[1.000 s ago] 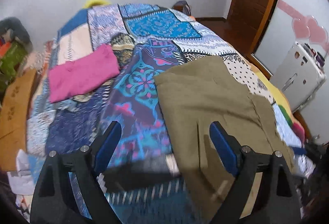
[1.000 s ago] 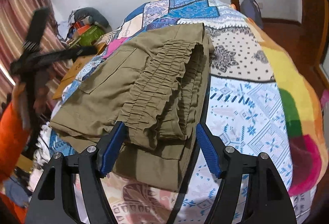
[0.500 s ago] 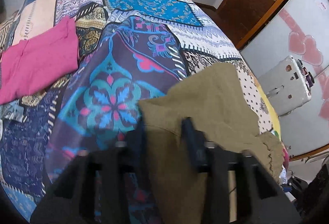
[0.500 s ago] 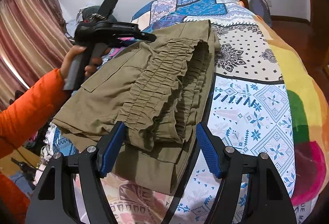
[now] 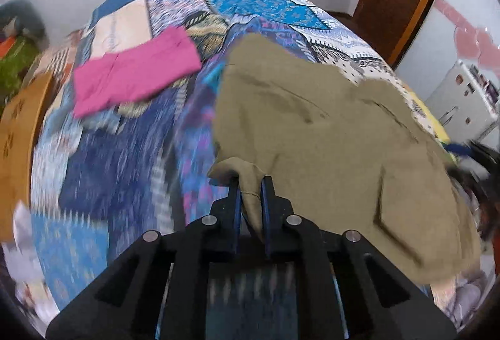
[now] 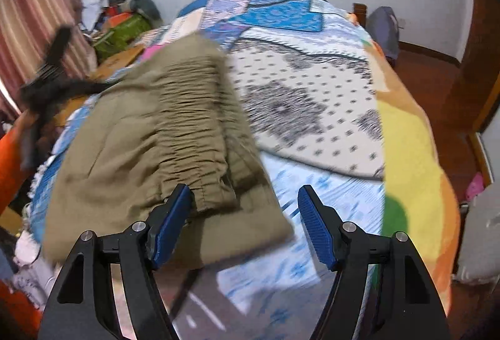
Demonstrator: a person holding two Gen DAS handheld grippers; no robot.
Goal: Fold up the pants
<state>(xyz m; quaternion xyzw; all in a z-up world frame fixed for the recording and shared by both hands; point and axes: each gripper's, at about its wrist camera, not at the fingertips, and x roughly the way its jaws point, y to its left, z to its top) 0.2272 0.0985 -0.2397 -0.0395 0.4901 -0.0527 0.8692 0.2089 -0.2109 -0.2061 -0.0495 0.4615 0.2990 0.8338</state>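
The olive pants [image 5: 328, 133] are lying near the bed's [image 6: 312, 108] front edge, a pink cloth [image 5: 134, 74] farther back. The left gripper [image 5: 251, 193] is closing, pinching a pants corner; the right gripper [image 6: 243, 218] is hanging spread over the waistband end.

Matt olive cloth pants [image 5: 328, 133] on patterned cloth bedspread [image 5: 125, 152]

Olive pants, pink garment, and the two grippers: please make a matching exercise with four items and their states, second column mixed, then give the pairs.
1. left gripper
2. right gripper
3. pink garment
4. olive pants

A. folded, lying alone on the patchwork bedspread
B. fingers apart, nothing pinched
C. one corner lifted
D. fingers closing on olive cloth

Pairs: 1-D, 2-B, 3-A, 4-C
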